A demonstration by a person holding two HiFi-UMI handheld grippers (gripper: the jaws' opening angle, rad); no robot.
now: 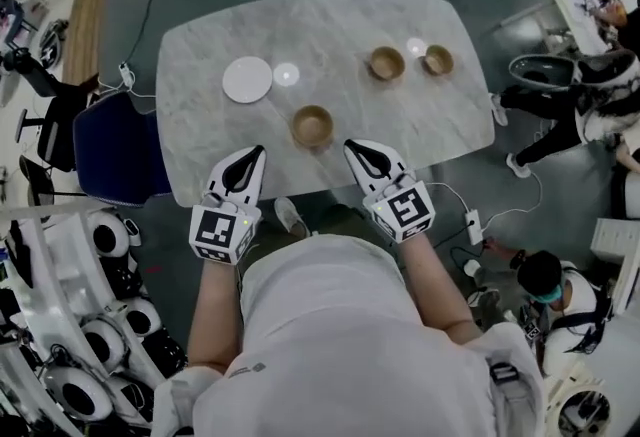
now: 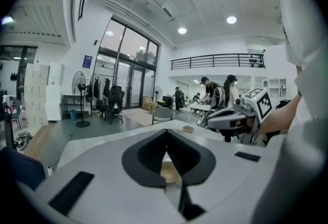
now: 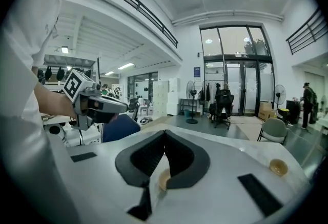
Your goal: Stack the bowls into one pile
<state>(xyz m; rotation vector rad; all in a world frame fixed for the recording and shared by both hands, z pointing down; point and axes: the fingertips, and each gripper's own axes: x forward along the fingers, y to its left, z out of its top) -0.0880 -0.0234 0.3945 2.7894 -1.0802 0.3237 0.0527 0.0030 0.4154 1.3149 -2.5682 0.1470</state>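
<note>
Three wooden bowls stand apart on the marble table (image 1: pixel 200 145). The nearest bowl (image 1: pixel 312 126) sits by the front edge, and two more bowls (image 1: pixel 386 63) (image 1: pixel 437 60) stand side by side at the far right. My left gripper (image 1: pixel 258 153) and right gripper (image 1: pixel 352 147) hover at the table's near edge, flanking the nearest bowl, both shut and empty. In the left gripper view that bowl (image 2: pixel 169 171) shows below the closed gripper (image 2: pixel 165 132), with a far bowl (image 2: pixel 188 129) beyond. In the right gripper view the near bowl (image 3: pixel 163 179) lies under the closed gripper (image 3: pixel 165 133), and another bowl (image 3: pixel 278 166) sits to the right.
A white plate (image 1: pixel 247 80) lies on the table's far left. A blue chair (image 1: pixel 110 150) stands at the left side. A power strip with cable (image 1: pixel 473 225) lies on the floor at the right, near seated people (image 1: pixel 570 115). White machines (image 1: pixel 80 345) crowd the lower left.
</note>
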